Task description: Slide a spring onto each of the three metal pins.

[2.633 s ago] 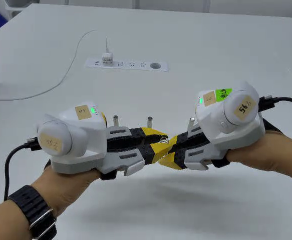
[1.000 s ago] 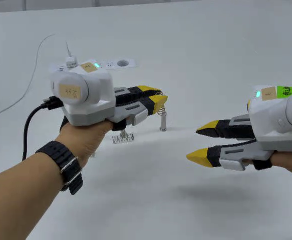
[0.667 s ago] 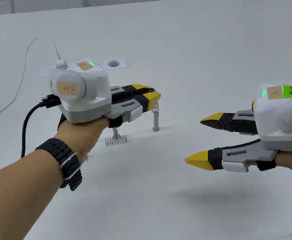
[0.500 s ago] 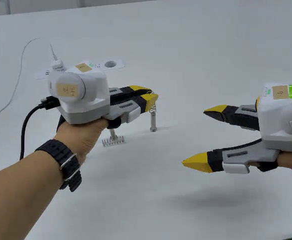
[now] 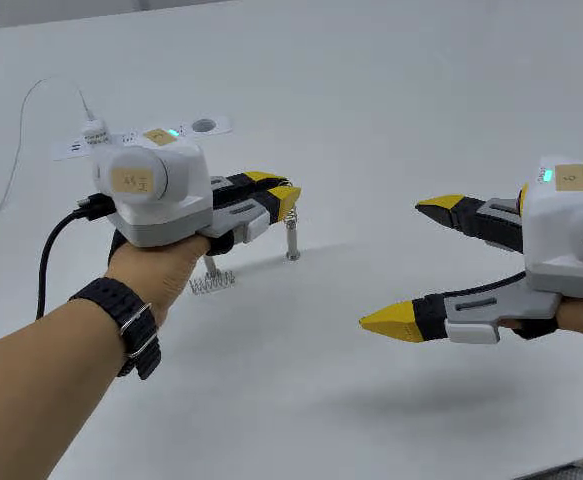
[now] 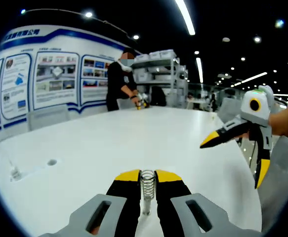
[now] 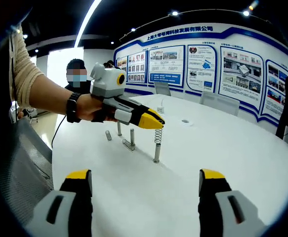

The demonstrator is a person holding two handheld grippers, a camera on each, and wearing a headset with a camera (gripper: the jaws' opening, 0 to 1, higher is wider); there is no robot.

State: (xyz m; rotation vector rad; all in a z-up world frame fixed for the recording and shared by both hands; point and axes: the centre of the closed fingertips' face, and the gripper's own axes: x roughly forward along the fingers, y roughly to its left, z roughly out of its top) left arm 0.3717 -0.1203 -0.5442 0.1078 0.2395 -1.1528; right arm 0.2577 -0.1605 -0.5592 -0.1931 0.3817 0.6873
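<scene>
Steel wire coiled into a spring (image 6: 147,182) sits pinched between the yellow tips of my left gripper (image 5: 276,195), held upright in line with the slim metal pin (image 5: 292,238) so it can slide down the shaft. My right gripper (image 5: 408,262) hangs wide open and empty, well apart, while a second spring (image 5: 212,283) lies on the smooth white desk (image 5: 371,120).

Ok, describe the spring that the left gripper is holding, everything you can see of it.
The spring is a small open-wound coil of thin silvery wire. It stands upright, pinched near its top between the yellow tips of the left gripper. Its lower end sits right at the top of an upright metal pin on the white table; whether it has started onto the pin is hard to tell.
</scene>
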